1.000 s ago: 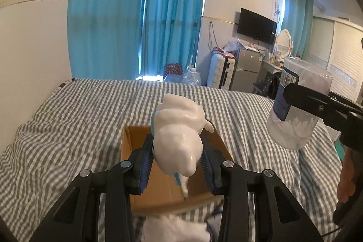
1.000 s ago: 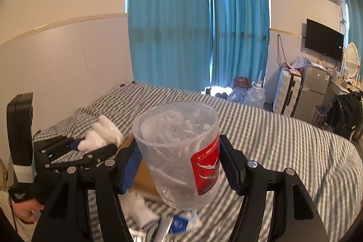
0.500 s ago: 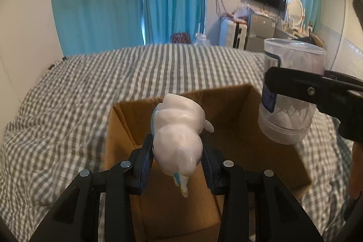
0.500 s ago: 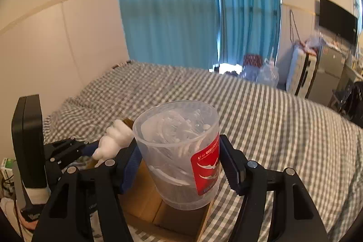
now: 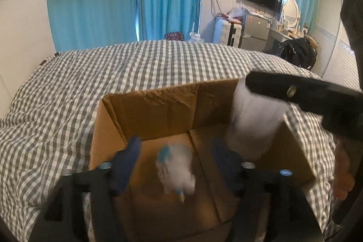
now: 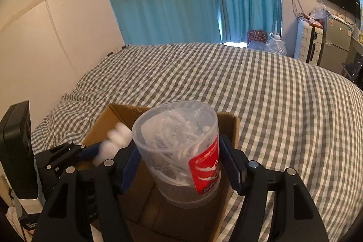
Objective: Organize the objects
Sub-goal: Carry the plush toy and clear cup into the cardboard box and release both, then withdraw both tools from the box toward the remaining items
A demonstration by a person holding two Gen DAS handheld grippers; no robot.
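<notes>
Left gripper [image 5: 175,154] jaws spread wide, a white toy [image 5: 175,170] loose between them over the box [image 5: 158,110] floor; right gripper [image 6: 181,168] jaws clamp a plastic jar [image 6: 179,153] inside the box's right corner. Released tilted, the jar could topple.

The white toy [image 5: 175,168] and left fingers [image 5: 127,162] are motion-blurred — the box [image 5: 158,110] front is cut off.

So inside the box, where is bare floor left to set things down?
In the cardboard box, bare floor lies along the left wall, beside the white toy. The middle holds the toy, and the right back corner is taken by the clear plastic cup in the right gripper.
</notes>
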